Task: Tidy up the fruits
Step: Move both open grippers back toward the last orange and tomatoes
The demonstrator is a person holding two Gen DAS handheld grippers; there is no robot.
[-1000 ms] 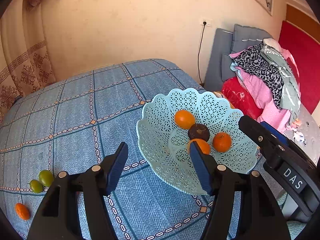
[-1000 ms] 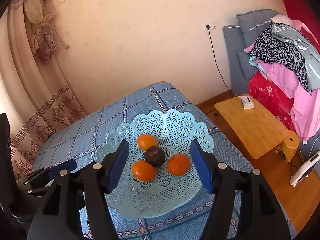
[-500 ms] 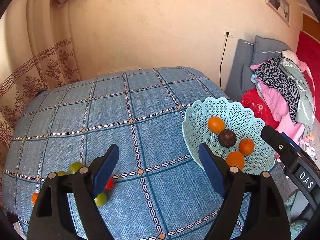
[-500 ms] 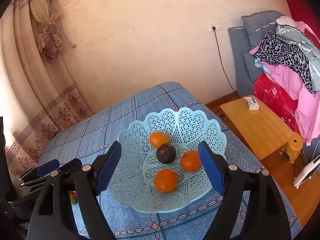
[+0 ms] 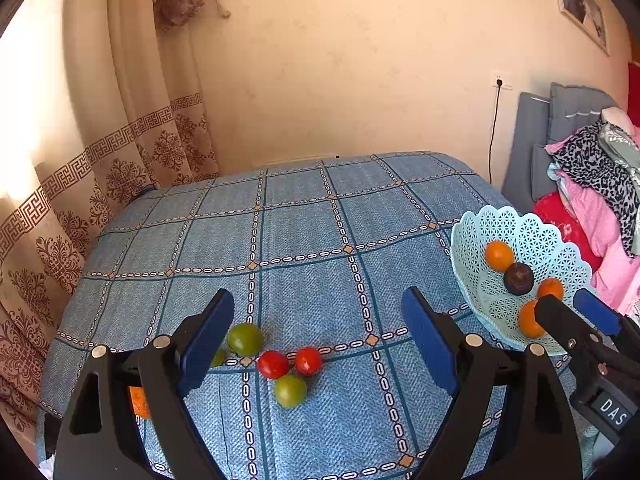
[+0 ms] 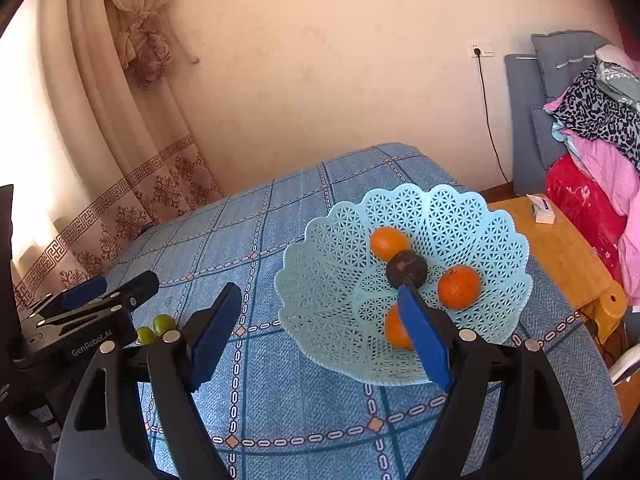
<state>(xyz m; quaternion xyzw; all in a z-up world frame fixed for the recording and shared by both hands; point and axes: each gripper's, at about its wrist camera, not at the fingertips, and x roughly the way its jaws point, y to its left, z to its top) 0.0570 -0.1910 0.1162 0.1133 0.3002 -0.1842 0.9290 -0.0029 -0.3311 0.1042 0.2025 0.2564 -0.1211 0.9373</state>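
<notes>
A light blue lattice basket (image 6: 460,216) (image 5: 472,240) sits on the blue checked table and holds three oranges (image 6: 458,286) and a dark round fruit (image 6: 406,268). In the left wrist view, loose fruit lies on the cloth: two red tomatoes (image 5: 273,364), green fruits (image 5: 245,338) (image 5: 290,390), and an orange (image 5: 138,402) behind the left finger. My left gripper (image 5: 320,340) is open and empty above this loose fruit. My right gripper (image 6: 320,336) is open and empty at the basket's near left rim.
The table (image 5: 300,232) drops off at its edges. A patterned curtain (image 5: 80,184) hangs left. A wooden side table (image 6: 560,248) with a small box, a grey chair and piled clothes (image 6: 592,128) stand right.
My left gripper has swung left, away from the basket and over the loose fruit. My right gripper has shifted left, so the basket now sits to the right in its view.
</notes>
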